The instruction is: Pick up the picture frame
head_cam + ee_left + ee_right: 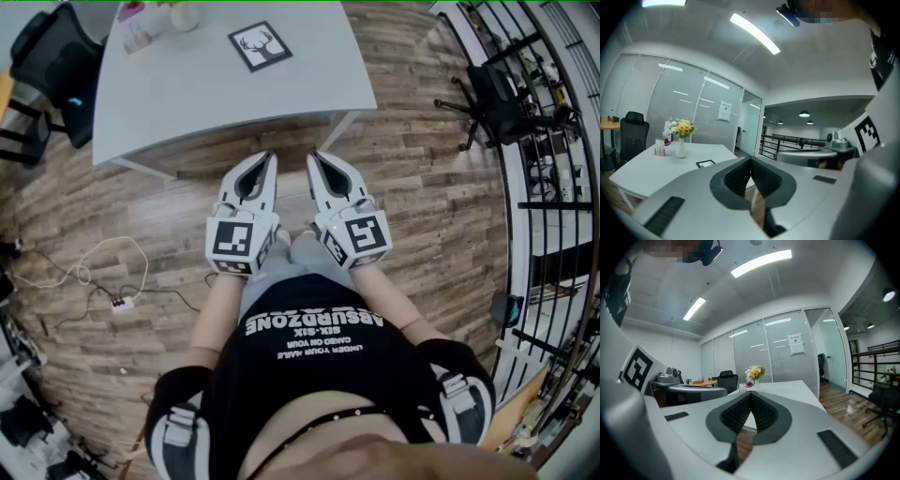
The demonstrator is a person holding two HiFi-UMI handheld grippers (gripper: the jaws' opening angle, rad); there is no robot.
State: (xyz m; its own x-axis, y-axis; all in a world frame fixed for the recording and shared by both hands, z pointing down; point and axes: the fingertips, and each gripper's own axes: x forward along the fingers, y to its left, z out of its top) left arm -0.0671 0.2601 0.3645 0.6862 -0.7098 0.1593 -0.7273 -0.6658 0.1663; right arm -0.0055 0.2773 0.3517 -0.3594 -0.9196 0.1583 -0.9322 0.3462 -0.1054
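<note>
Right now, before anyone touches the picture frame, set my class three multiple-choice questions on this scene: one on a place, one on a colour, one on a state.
1. Where is the picture frame?
A. on the wooden floor
B. lying flat on the table
C. on a chair

2. What colour is the table top?
A. black
B. brown
C. white

3. How do the right hand-held gripper's jaws stand?
A. together, nothing between them
B. wide apart
C. closed on the frame

Answers:
1 B, the head view shows it flat on the table top.
2 C, the top is plain white in every view.
3 A, the right gripper view shows the pads meeting with nothing between them.
</note>
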